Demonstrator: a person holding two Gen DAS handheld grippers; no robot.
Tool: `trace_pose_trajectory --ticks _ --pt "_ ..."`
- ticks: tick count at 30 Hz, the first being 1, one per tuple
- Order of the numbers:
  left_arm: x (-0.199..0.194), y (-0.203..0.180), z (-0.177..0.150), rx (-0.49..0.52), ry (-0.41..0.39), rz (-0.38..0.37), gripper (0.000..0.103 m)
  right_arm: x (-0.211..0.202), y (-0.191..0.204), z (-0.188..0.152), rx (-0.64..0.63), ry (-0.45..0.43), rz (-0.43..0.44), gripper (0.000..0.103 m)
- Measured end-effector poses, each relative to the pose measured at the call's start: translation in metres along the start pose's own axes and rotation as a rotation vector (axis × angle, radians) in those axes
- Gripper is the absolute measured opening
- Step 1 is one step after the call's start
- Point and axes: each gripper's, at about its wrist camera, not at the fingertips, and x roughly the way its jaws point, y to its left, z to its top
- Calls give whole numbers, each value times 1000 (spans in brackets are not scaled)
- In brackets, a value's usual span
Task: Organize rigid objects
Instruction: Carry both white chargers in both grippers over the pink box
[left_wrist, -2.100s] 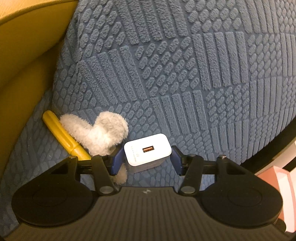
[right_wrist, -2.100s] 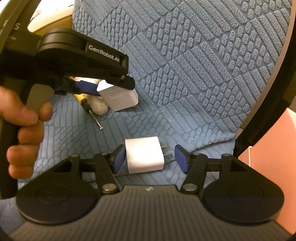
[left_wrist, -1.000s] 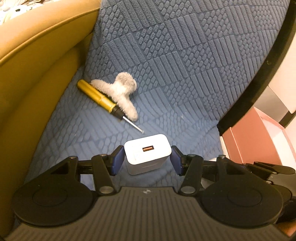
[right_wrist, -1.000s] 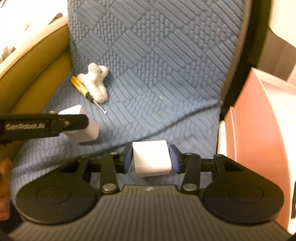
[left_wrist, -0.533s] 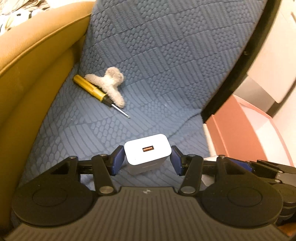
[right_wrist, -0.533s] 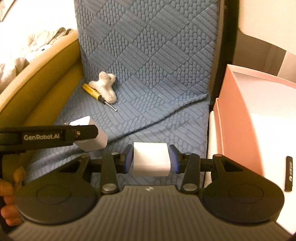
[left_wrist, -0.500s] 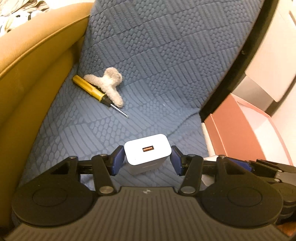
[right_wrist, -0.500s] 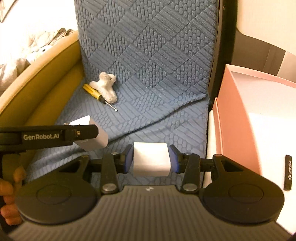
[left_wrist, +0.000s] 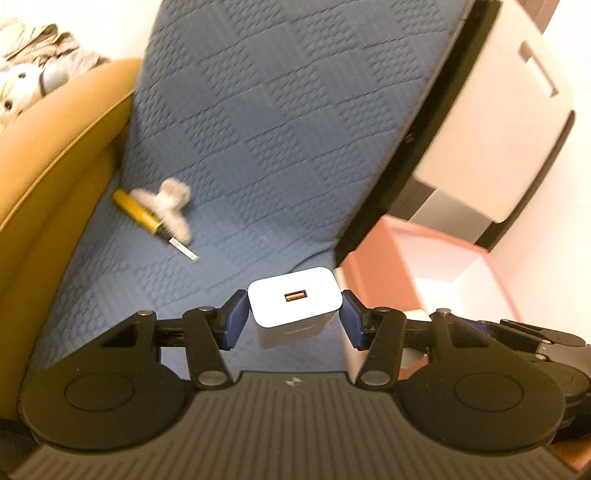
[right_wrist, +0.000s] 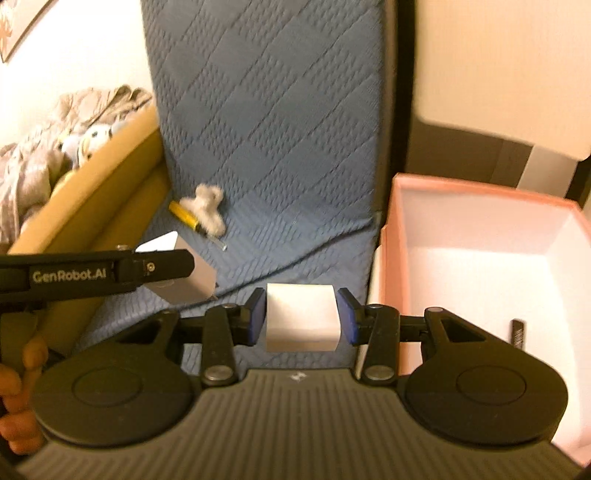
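My left gripper is shut on a white USB charger, held above the blue seat cushion. My right gripper is shut on a white plug adapter, held near the left wall of an open pink box. The left gripper and its charger show at the left of the right wrist view. A yellow screwdriver and a fluffy white hair claw lie together on the cushion, far from both grippers.
A mustard sofa arm borders the cushion on the left. The pink box stands right of the cushion and holds a small black item. A white cabinet stands behind the box. Soft toys lie at far left.
Both grippers have lifted and drawn back from the cushion with their chargers, swinging rightward. More of the pink box has come into both views.
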Motion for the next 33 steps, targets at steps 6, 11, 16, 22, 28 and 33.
trace_pose_trajectory --ticks 6,11,16,22,28,33 --pt "-17 -42 21 -3 -30 -44 60 -39 -24 25 0 -58 -29 45" --pt "-25 -83 33 20 -49 -82 60 -67 -47 41 8 -110 -50 45" --pt "-30 -123 38 43 -66 -107 60 -88 -72 49 16 -137 -64 45" --pt "-24 -162 37 55 -72 -124 60 -102 -104 47 39 -153 -77 45" --pt "-5 -197 28 55 -65 -140 60 -102 -134 32 57 -129 -95 45" --pt "19 -216 7 67 -2 -149 60 -89 -167 6 100 -82 -111 45"
